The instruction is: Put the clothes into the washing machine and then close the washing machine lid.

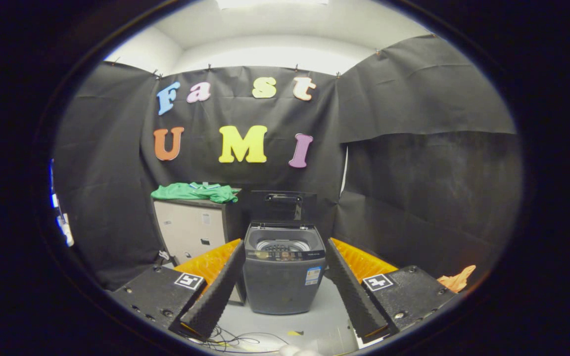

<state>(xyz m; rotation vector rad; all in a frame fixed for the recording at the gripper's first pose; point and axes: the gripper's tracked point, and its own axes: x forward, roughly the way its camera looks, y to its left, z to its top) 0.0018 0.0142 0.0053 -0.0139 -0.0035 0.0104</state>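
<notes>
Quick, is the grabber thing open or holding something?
Hand-held gripper: open, holding nothing; the washing machine stands beyond its spread fingers.

This is a staged recording booth made up as a small laundry corner, not a lived-in home. Black cloth (413, 123) hangs pinned as walls on every side, with a plain white ceiling (265, 44) showing above it at 12 o'clock. At the centre stands a top-loading washing machine (283, 277) with its lid (283, 205) raised, on a pale grey floor (324, 311). At 10 o'clock from it sits a low cabinet (193, 230) with a green garment (196, 192) lying on top. Loose cables (235, 341) trail across the floor at 6 o'clock.
</notes>
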